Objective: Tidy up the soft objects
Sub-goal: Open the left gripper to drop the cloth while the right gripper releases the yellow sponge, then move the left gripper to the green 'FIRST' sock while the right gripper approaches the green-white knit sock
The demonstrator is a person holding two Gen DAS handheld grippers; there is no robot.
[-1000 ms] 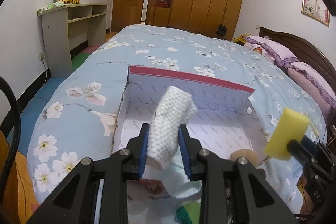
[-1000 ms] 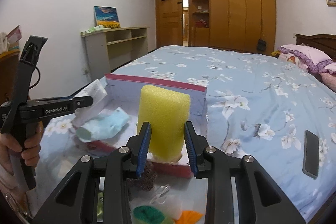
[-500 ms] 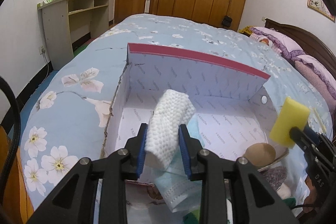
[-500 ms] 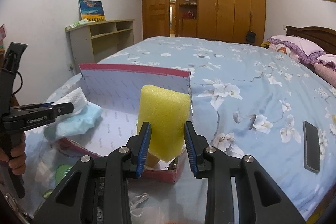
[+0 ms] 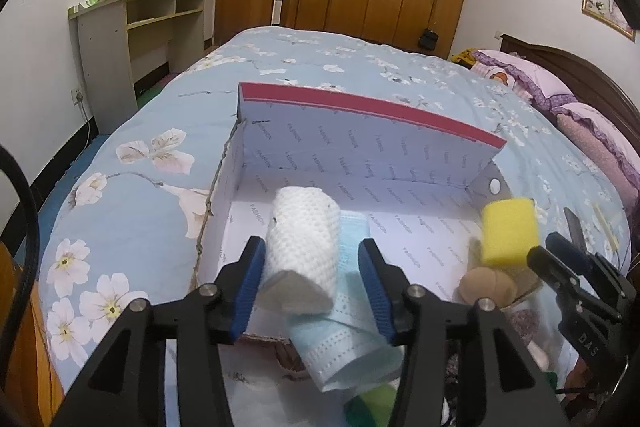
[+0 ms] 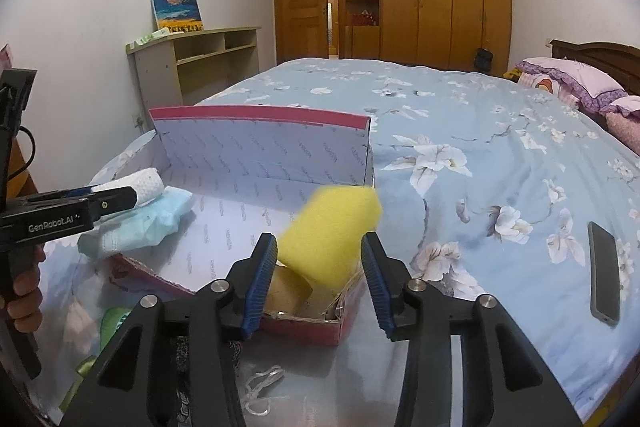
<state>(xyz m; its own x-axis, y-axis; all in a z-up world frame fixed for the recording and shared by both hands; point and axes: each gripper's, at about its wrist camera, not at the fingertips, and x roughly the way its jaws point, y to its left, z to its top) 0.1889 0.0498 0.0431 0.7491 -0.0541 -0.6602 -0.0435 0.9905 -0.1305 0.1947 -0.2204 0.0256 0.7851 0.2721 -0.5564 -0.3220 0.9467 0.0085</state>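
left gripper (image 5: 312, 279) jaws opening, white knit roll (image 5: 302, 247) between, long axis along fingers | right gripper (image 6: 318, 275) jaws opening, yellow sponge (image 6: 332, 235) tilted between, likely free | both over box (image 6: 260, 163)

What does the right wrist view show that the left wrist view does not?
Only the right wrist view: the hand holding the left claw's handle, and the right claw seen head-on, jaws opening, with the sponge tilted between them.

Only the left wrist view: the left claw head-on, jaws opening around the white cloth roll, and the framed picture on the right wall.

Both: the box, the blue face mask, the sponge, the roll and the bed.
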